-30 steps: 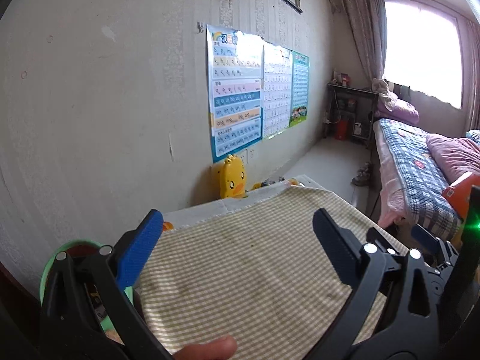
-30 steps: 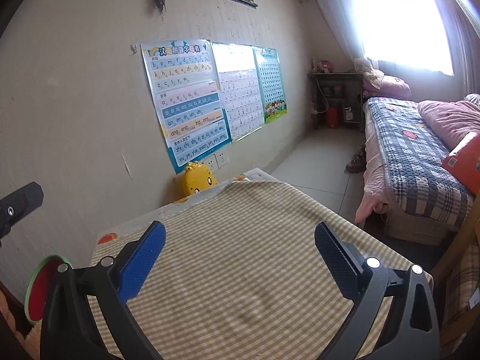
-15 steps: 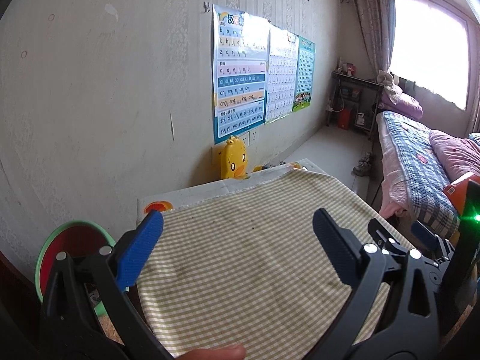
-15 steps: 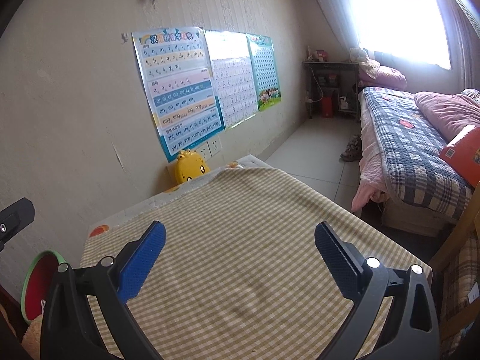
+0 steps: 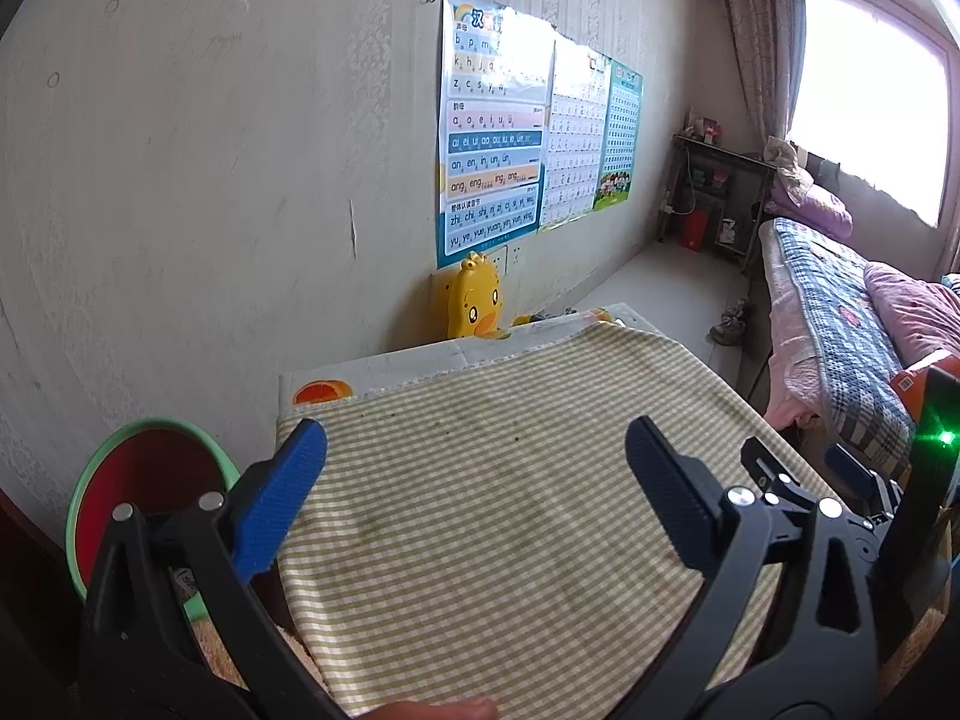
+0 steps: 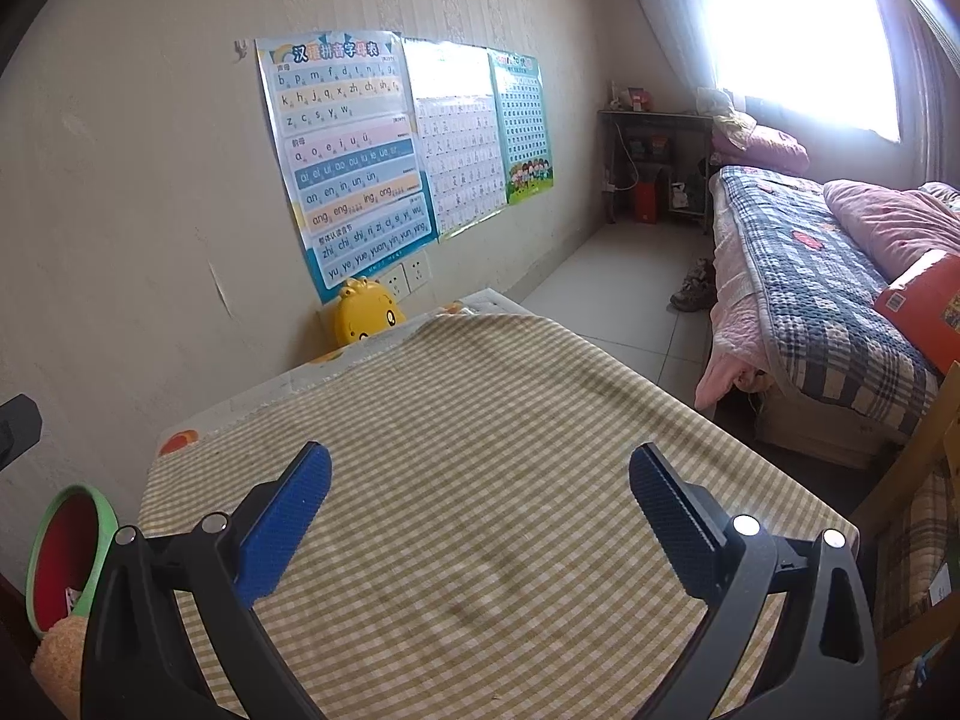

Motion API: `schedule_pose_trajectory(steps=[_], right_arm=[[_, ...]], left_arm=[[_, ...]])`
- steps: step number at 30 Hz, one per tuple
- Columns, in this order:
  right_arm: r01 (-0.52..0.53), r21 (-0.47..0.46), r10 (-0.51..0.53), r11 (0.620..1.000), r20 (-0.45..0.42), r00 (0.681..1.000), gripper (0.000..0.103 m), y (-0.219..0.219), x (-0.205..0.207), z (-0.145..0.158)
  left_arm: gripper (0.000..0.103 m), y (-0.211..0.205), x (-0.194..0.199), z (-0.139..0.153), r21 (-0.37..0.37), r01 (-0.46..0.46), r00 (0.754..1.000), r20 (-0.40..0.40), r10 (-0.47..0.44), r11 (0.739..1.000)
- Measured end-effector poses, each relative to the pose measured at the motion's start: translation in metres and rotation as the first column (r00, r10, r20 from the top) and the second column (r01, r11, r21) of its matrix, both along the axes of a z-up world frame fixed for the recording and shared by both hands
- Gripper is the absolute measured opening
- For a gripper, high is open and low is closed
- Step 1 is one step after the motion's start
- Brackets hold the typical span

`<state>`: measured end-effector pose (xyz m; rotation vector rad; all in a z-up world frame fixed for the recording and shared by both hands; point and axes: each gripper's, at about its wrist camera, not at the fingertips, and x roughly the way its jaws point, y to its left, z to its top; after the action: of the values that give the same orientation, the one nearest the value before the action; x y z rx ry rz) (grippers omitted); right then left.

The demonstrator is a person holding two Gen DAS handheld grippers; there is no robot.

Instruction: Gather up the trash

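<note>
Both tools, left [image 5: 477, 480] and right [image 6: 480, 498], hang spread over the checked cloth [image 6: 480, 450]; trash indiscernible.

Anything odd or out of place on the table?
Minor only. The checked cloth sits askew, leaving a strip of the table bare along the wall side, and it carries a few small dark specks. No trash shows on it. Both the left hand-held gripper and right hand-held gripper are open and empty.

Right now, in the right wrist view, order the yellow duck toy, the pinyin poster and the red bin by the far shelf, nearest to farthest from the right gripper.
1. Yellow duck toy, behind the table's far edge.
2. Pinyin poster, on the wall above it.
3. Red bin, far right, under the shelf.
</note>
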<state>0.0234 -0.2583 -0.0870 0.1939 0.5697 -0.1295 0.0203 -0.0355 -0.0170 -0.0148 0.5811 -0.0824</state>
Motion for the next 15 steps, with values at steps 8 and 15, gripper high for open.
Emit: schedule_pose_trajectory(steps=[8, 15], right_arm=[[0.001, -0.007, -0.001, 1.000, -0.022, 1.000, 0.096, 0.000, 0.003, -0.005], [0.042, 0.013, -0.040, 0.999, -0.133, 0.990, 0.096, -0.010, 0.025, -0.033]], left_arm=[[0.098, 0.002, -0.001, -0.001, -0.009, 0.001, 1.000, 0.001, -0.001, 1.000], [0.098, 0.011, -0.001, -0.003, -0.011, -0.024, 1.000, -0.006, 0.024, 1.000]])
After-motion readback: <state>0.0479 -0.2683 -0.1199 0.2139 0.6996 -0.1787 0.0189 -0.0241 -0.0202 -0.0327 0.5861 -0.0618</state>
